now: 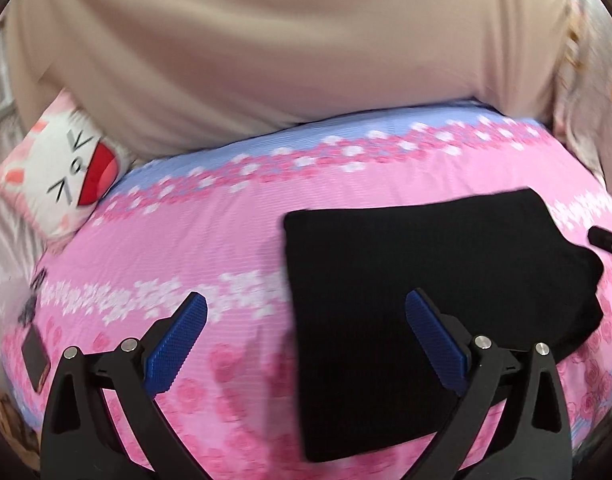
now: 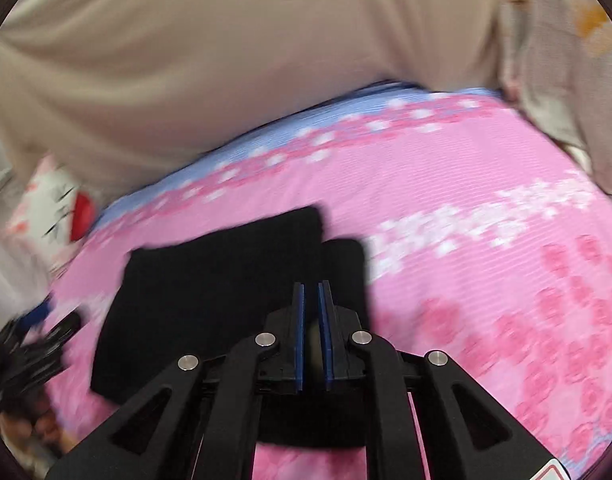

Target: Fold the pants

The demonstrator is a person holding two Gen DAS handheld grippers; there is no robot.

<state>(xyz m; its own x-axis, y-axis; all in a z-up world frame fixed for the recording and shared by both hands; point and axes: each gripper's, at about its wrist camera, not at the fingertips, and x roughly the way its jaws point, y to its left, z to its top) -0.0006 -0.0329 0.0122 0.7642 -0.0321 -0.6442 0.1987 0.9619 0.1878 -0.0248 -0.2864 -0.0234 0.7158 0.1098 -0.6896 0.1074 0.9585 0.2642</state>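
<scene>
The black pants (image 1: 433, 280) lie folded into a compact rectangle on the pink flowered bedsheet (image 1: 210, 240). My left gripper (image 1: 306, 308) is open and empty, its blue pads (image 1: 178, 344) hovering over the sheet at the bundle's left edge. In the right wrist view the same pants (image 2: 210, 292) lie ahead and left. My right gripper (image 2: 310, 292) has its blue pads nearly together above the bundle's right part; no cloth shows between them. The right gripper's tip shows at the right edge of the left wrist view (image 1: 607, 240).
A beige curtain or sheet (image 1: 290, 40) hangs behind the bed. A white cartoon-cat pillow (image 1: 62, 172) lies at the bed's far left corner. A dark phone-like object (image 1: 36, 360) lies at the left edge of the sheet. Patterned fabric (image 2: 557, 60) hangs at the right.
</scene>
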